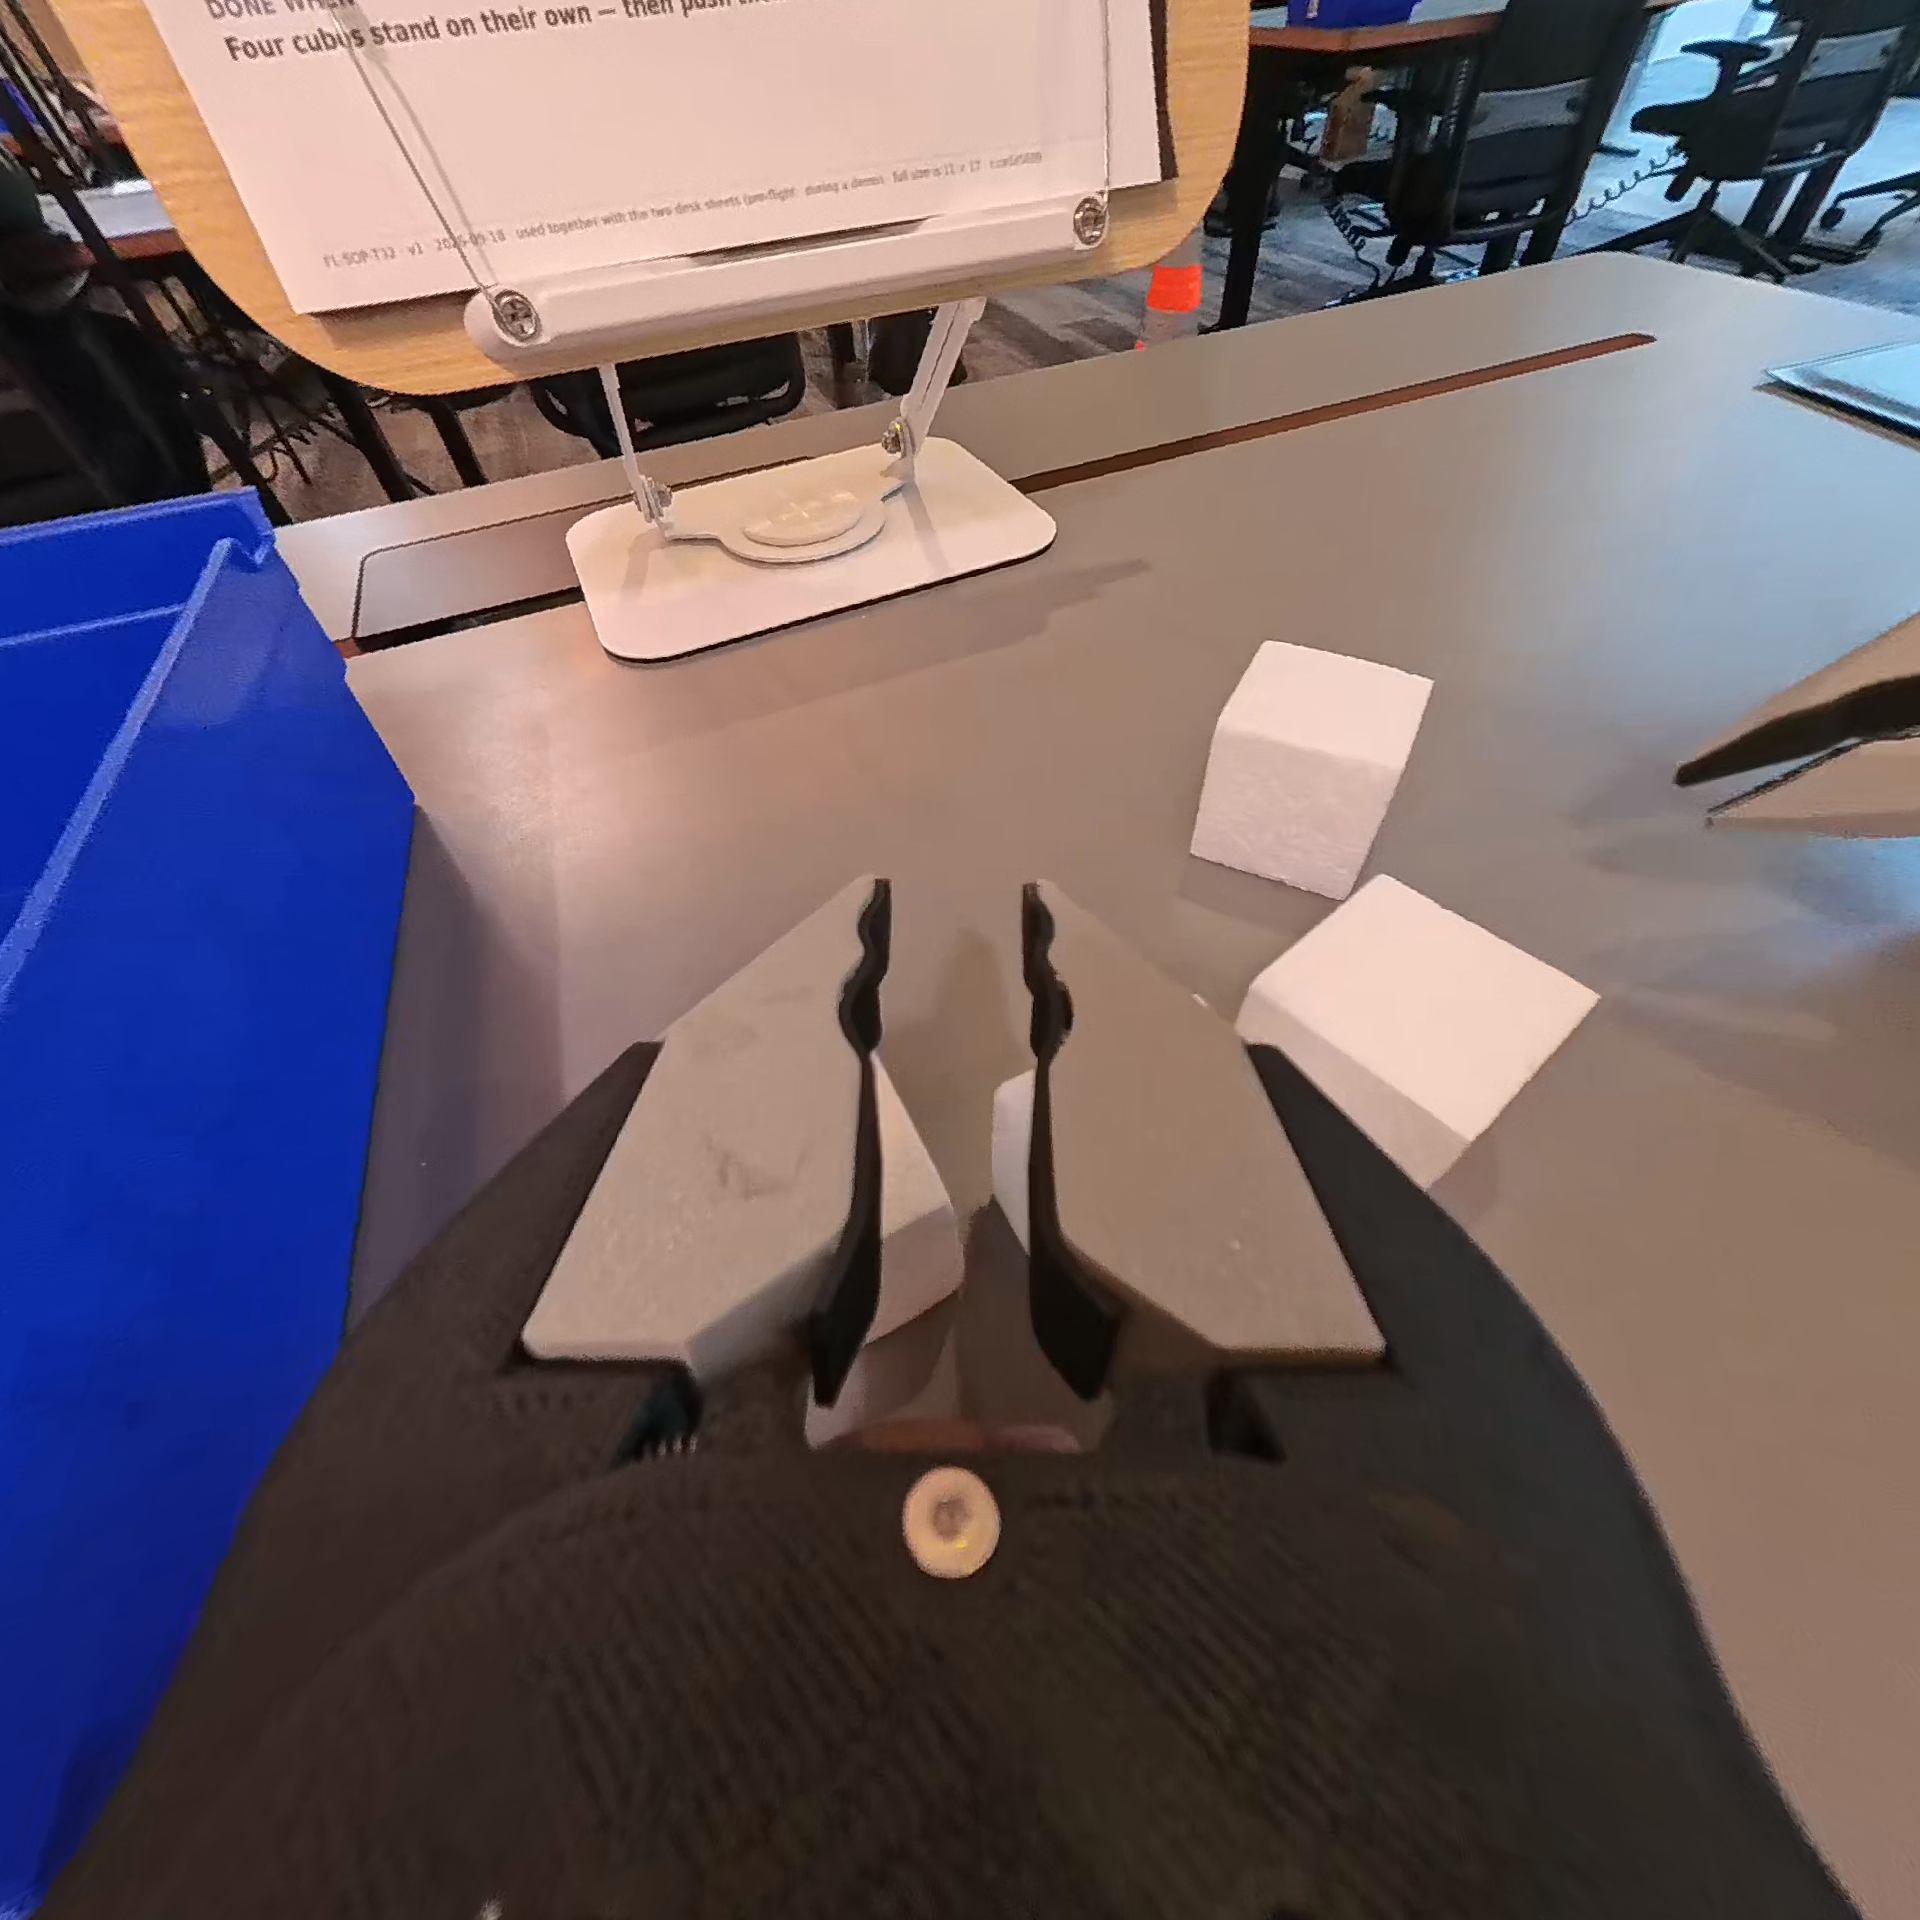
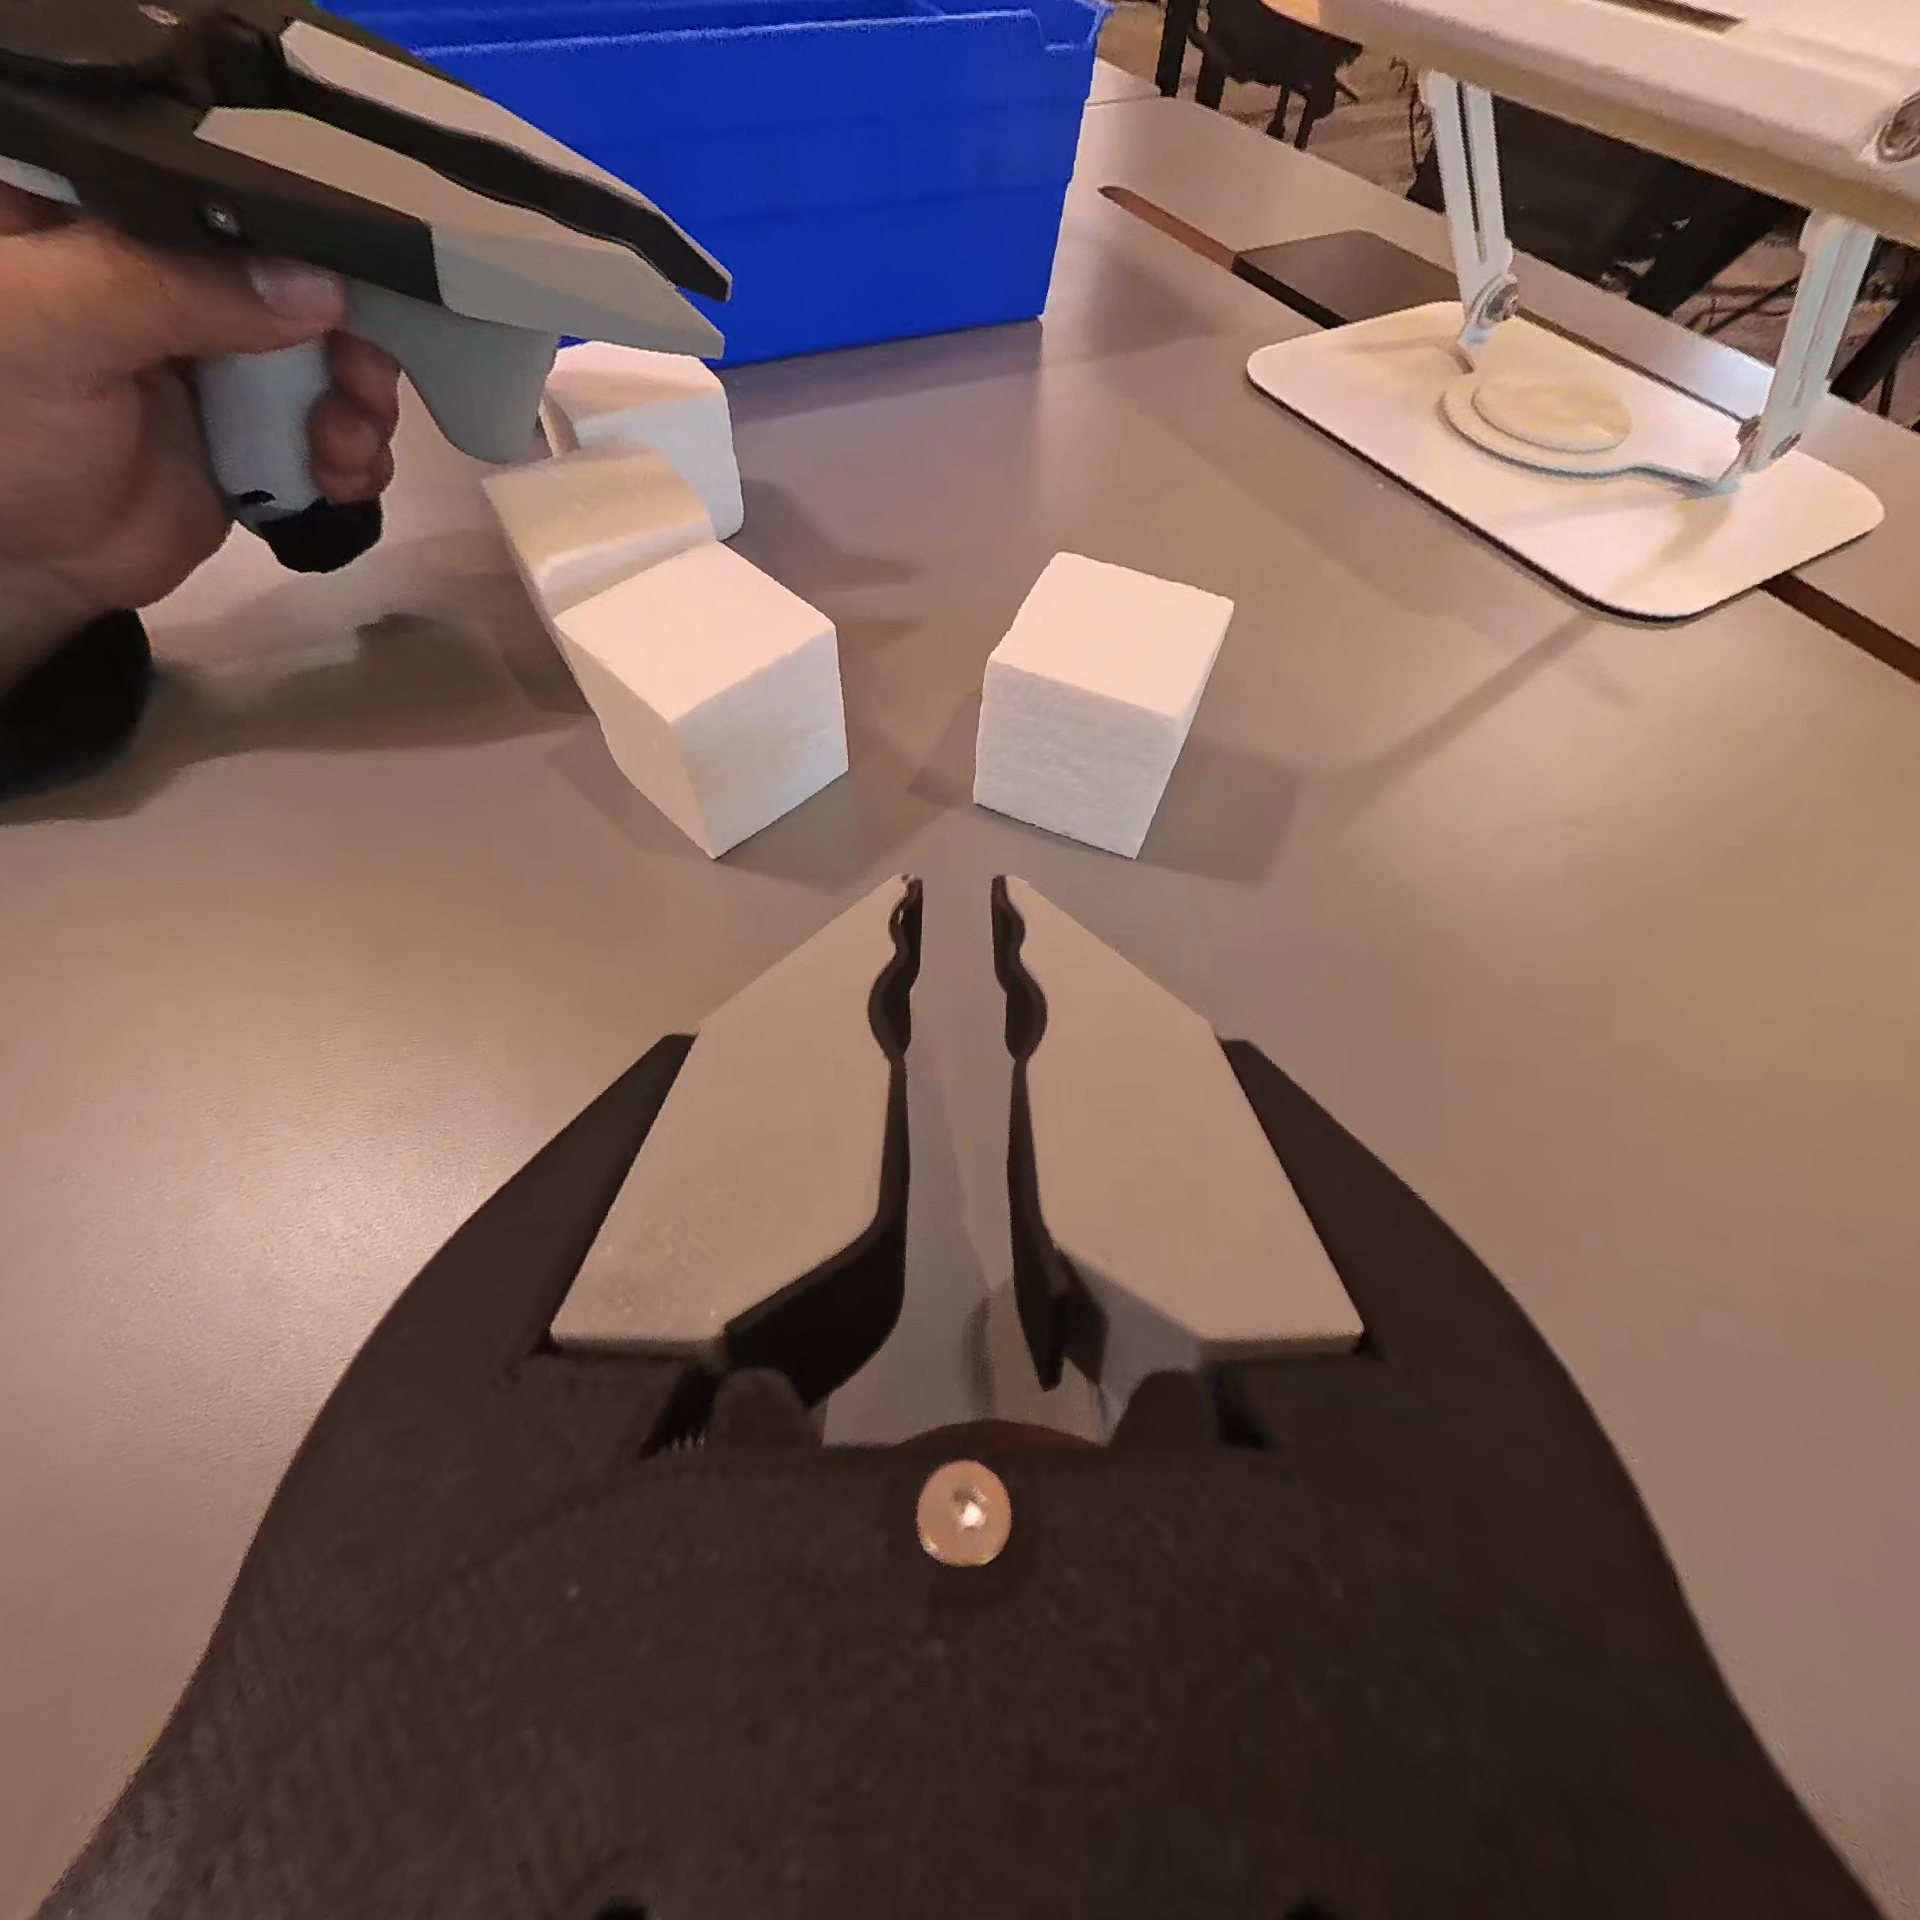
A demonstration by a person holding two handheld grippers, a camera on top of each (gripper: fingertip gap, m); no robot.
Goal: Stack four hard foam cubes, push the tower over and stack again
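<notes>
In the right wrist view, the right gripper (image 2: 954,883) is seen nearest, held low over the grey table (image 2: 1455,1039); its fingers are parted by a narrow gap and nothing is gripped between them. Just beyond its tips two white foam cubes are found on the table: the right cube (image 2: 1091,717) is standing square and alone, while the left cube (image 2: 717,707) is tilted, one edge being raised; the two are set near each other but apart. Behind the tilted cube a third cube (image 2: 592,509) is leaned against it in a slanting row, and a fourth cube (image 2: 665,416) is partly hidden farther back beside the bin; whether the fourth touches the third cannot be told. Above that row the left gripper (image 2: 717,312) is held by a hand (image 2: 94,416), clear of the cubes.

In the left wrist view, the left gripper (image 1: 956,894) is shown with its fingers narrowly parted and empty at the tips; white foam is glimpsed below, through the gap between the fingers. To its right the tilted cube (image 1: 1423,1018) and, farther on, the standing cube (image 1: 1299,769) are seen, and the tip of the right gripper (image 1: 1704,779) is caught at the right edge.

A blue bin (image 1: 156,935) is set at the left of the table; farther back a white document stand (image 1: 810,561) is placed, by which a printed sheet (image 1: 675,135) on a wooden board is carried; office chairs (image 1: 1745,114) are seen beyond the table.
</notes>
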